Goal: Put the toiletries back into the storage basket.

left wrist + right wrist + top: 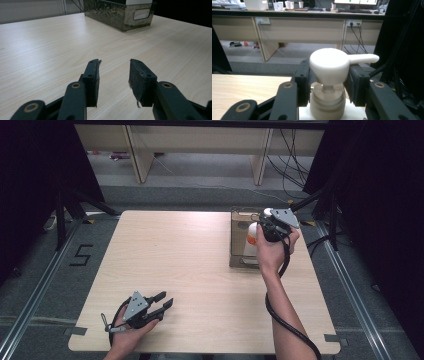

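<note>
A white pump bottle (251, 241) with an orange label stands in a dark, see-through box (235, 227) at the table's far right. My right gripper (261, 231) reaches over that box from the right. In the right gripper view its jaws (329, 75) are shut on the bottle's top, the pads pressing on both sides of the white pump head (329, 65) above the beige collar (327, 102). My left gripper (165, 300) rests in a hand near the front left of the table. Nothing sits between its fingers, and the left gripper (115, 62) stands open, pointing across the wood toward the box (120, 15).
The light wooden table (190, 255) is bare between the two hands. Black curtains and stand legs flank it on both sides. Beyond the far edge lie a grey floor, desk legs and loose cables. A black cable trails from the right gripper along the forearm.
</note>
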Demonstrator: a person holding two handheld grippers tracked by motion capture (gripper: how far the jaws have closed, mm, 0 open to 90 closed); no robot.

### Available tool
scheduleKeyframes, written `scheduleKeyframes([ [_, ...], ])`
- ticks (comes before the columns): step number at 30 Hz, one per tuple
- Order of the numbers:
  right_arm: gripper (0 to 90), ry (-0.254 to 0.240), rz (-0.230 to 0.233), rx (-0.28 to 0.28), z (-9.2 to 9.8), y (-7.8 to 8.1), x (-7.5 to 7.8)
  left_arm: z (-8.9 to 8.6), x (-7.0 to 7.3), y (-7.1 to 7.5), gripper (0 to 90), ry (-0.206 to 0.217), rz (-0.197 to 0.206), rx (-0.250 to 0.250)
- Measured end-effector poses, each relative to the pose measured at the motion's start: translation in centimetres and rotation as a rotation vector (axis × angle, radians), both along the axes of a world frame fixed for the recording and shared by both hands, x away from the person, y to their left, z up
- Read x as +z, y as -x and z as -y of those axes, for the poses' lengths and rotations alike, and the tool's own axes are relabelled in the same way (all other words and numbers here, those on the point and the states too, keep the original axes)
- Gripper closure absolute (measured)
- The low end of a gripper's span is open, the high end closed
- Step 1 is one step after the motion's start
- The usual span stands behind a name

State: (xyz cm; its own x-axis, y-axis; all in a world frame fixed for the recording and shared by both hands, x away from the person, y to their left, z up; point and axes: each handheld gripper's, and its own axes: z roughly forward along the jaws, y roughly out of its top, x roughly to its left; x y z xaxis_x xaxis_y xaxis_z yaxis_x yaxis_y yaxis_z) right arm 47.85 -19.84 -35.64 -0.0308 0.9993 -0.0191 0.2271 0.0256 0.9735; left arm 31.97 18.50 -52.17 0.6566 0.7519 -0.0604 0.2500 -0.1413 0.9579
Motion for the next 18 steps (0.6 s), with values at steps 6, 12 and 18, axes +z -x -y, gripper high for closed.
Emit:
scheduleKeyframes([
  [6, 60.2, -0.009, -0.002, 0.0, -0.11, 0.05, -0.01, 0.02, 0.0, 0.0, 59.5, -0.002, 0.0, 0.0],
  [12, 60.1, -0.012, 0.003, 0.002, -0.07, 0.16, -0.16, 0.08, -0.05, -0.06, 59.4, 0.006, 0.004, -0.004],
  [18, 59.8, 0.008, 0.012, 0.007, -0.13, 0.4, -0.29, 0.1, 0.0, 0.03, 59.4, 0.0, 0.0, 0.0],
])
